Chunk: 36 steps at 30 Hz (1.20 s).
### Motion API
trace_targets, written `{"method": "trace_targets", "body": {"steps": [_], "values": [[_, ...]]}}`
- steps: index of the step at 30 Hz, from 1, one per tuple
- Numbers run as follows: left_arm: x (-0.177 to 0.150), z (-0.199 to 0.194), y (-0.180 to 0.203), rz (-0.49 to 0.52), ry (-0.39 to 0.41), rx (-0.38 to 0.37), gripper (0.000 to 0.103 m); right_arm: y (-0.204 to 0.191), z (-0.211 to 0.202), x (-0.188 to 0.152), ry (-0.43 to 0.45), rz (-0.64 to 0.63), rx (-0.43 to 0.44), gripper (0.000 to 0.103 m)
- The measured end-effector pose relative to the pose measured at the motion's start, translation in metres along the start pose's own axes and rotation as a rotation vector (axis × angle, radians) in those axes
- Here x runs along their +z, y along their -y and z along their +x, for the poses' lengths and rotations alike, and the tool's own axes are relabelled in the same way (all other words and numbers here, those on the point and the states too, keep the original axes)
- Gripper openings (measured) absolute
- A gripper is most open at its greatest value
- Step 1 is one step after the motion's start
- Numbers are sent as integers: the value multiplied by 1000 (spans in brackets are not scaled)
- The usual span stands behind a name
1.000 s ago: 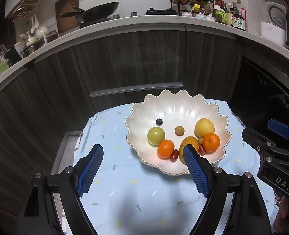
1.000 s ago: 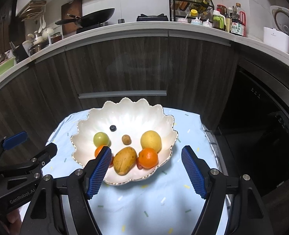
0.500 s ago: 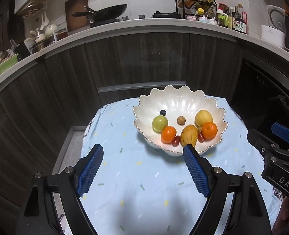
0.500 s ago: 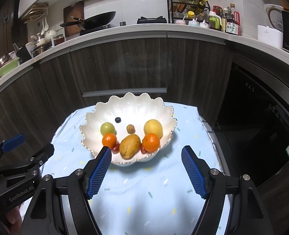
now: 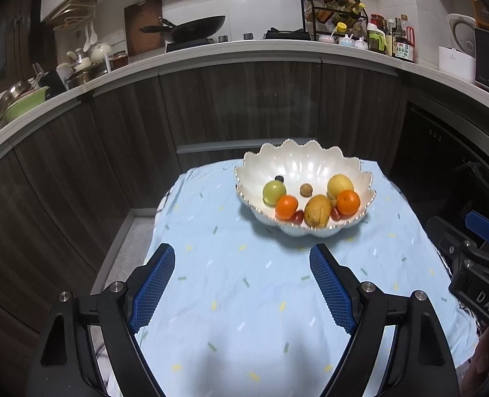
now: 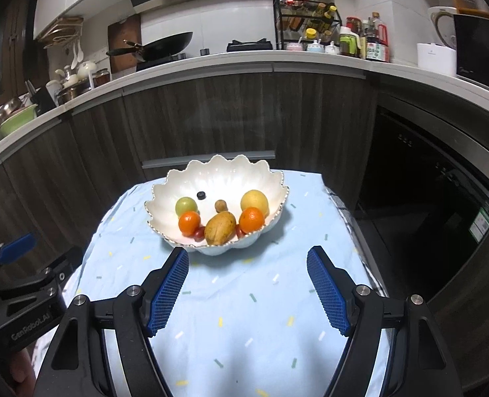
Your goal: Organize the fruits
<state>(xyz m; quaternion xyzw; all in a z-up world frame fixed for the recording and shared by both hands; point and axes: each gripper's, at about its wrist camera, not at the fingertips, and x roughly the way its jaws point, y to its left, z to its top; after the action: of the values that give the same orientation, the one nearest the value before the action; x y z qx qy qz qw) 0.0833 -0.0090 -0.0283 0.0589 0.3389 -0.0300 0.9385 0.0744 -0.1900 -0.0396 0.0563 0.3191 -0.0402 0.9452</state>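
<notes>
Fruits point(image 5: 317, 210) are gathered in the scalloped bowl point(image 5: 305, 162), centre frame on the table point(image 5: 244, 297); left gripper point(image 5: 243, 268) and right gripper point(image 6: 247, 269) are held spread and empty, well short of it, likely finished.

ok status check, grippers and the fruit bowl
Left gripper open, empty. Right gripper open, empty. All fruit in white bowl on blue cloth. Nothing between jaws and bowl.

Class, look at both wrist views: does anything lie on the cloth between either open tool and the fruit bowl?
Nothing visible does. Only bare blue cloth lies between the left tool, the right tool and the bowl.
</notes>
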Motion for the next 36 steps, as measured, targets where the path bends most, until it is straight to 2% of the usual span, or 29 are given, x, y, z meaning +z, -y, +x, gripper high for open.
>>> {"method": "trace_targets", "body": {"steps": [12,18,36], "values": [[-45,-24,-8,-52,2,48,84,2,-26,-36,-1,3,-14,75],[-56,-30,-11,-64,0,57,84,-2,-33,-47,-14,-18,5,75],[-57,-41,-9,-50,24,54,84,1,-43,-48,4,-11,15,75]]}}
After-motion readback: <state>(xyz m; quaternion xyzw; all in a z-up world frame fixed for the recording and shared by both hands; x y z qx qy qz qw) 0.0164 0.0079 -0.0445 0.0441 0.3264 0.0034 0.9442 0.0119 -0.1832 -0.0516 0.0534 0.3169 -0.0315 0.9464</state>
